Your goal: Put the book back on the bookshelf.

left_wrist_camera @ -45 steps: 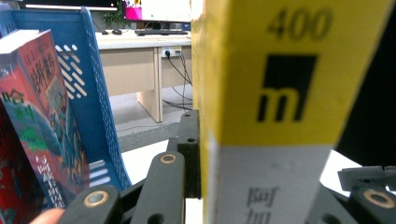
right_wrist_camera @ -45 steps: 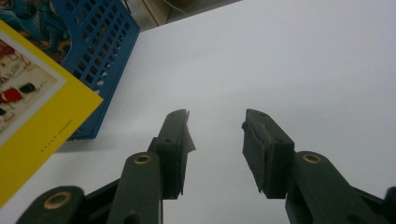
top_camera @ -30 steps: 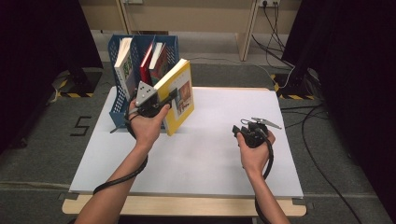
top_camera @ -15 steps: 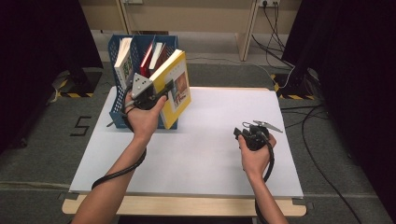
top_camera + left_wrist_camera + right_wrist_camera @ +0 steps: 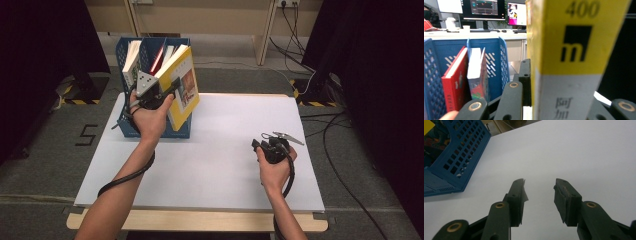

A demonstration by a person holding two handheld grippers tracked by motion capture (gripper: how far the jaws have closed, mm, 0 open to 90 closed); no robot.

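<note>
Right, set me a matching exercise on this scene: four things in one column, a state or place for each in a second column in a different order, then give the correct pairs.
Things
1. yellow book
2. red book
3. right gripper
4. blue rack

States or places
A. jaws apart above bare tabletop, nothing between them
B. stands at the table's far left corner, holding books
C. clamped in the left gripper, tilted over the rack
D. upright in a rack compartment beside a paler book

Pairs: 1-C, 2-D, 3-A, 4-B
</note>
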